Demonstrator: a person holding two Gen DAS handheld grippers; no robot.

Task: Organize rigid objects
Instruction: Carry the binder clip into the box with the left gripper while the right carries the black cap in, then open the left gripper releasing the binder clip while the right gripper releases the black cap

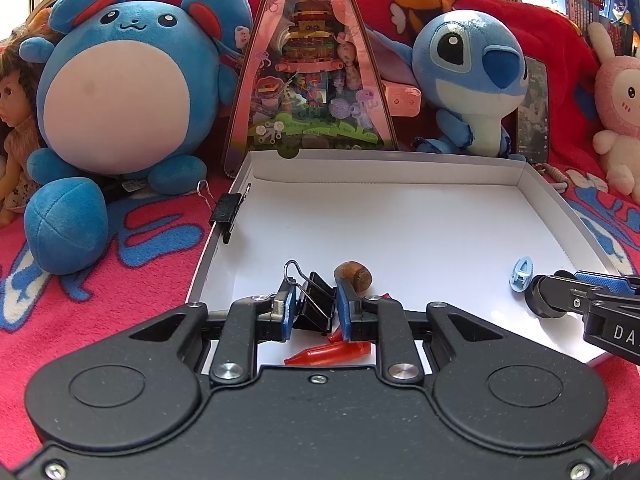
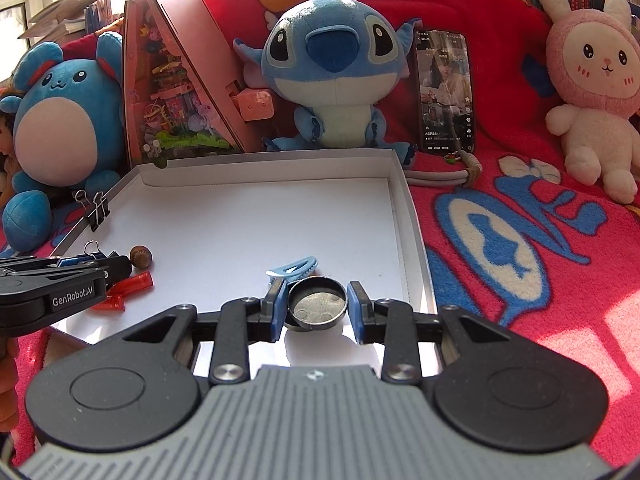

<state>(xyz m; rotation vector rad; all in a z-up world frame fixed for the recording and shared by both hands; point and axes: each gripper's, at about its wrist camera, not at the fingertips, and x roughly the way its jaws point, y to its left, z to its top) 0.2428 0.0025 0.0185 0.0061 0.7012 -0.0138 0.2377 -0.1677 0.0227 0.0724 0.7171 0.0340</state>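
Observation:
A shallow white cardboard box point(image 1: 400, 168) lies on a red blanket. Over its near left part, my left gripper point(image 1: 314, 294) is shut on a black binder clip point(image 1: 318, 308), wire handle pointing up. A brown acorn point(image 1: 356, 276) sits just beyond the clip, and red plastic pieces point(image 1: 332, 354) lie under the fingers. A second binder clip point(image 1: 228, 210) is clamped on the box's left wall. In the right wrist view my right gripper point(image 2: 318, 298) is shut on a round dark metal lid point(image 2: 316, 306) above the box floor point(image 2: 240, 220). A light blue hair clip point(image 2: 294, 268) lies just behind it.
Plush toys line the back: a round blue one point(image 1: 120, 92), a blue big-eared one point(image 2: 332, 80) and a pink rabbit point(image 2: 588, 92). A pink triangular toy package point(image 1: 312, 80) stands behind the box. A phone point(image 2: 444, 92) leans at the back right, and a doll point(image 1: 12, 120) sits far left.

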